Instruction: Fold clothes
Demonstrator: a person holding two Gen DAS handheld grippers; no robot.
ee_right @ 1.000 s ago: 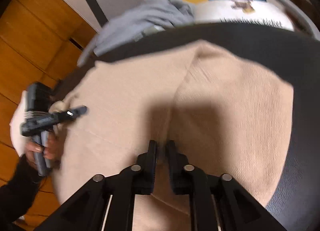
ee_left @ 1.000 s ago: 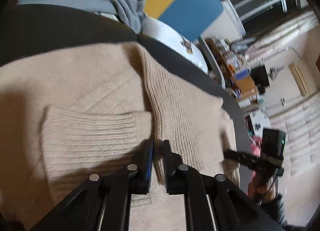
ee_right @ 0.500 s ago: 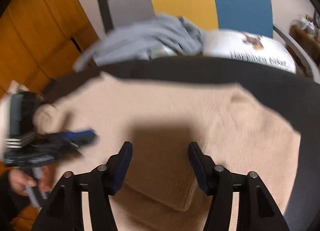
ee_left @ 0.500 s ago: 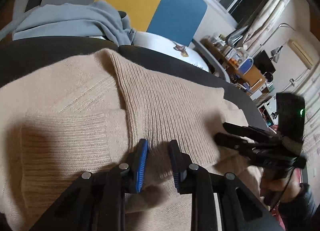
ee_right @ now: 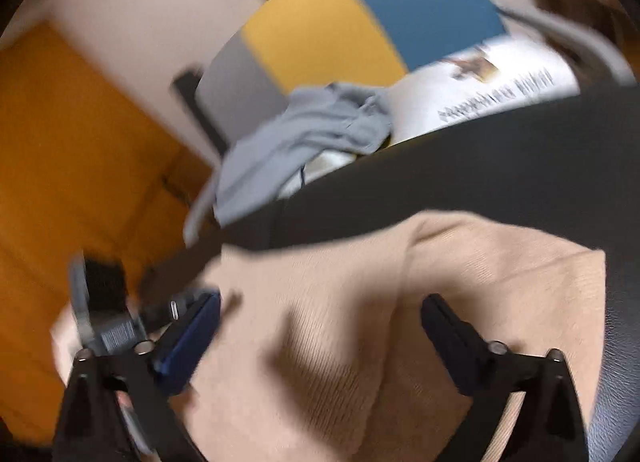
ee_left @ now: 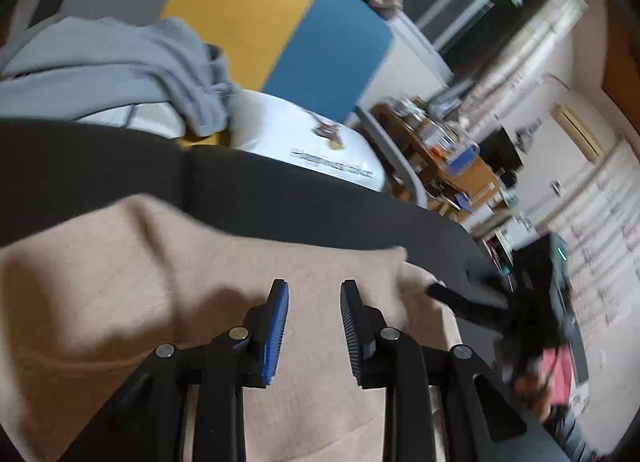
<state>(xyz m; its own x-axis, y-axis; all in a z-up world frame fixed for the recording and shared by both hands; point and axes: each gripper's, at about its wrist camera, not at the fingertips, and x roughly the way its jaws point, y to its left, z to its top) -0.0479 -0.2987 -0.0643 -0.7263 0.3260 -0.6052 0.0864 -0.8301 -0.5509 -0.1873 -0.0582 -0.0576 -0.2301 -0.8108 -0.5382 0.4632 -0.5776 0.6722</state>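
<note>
2 handheld grippers let go of a beige knit sweater (ee_left: 120, 302) lying on a dark padded surface (ee_left: 300, 197).

1 second ago both grippers were pinching folds of the sweater with jaws nearly together. Now the left gripper (ee_left: 314, 326) has its blue pads parted and opening, with nothing between them, hovering over the cloth. The right gripper (ee_right: 320, 336) is spread wide and opening, also free of the fabric. This suggests 1 fold has just been laid down and released. The sweater lies spread across the dark surface, soft and finely ribbed, with a raised crease running through its middle and 1 layer resting over another. A grey garment (ee_left: 112, 69) and a white printed garment (ee_left: 304, 141) wait beyond it, apparently unfolded.
</note>
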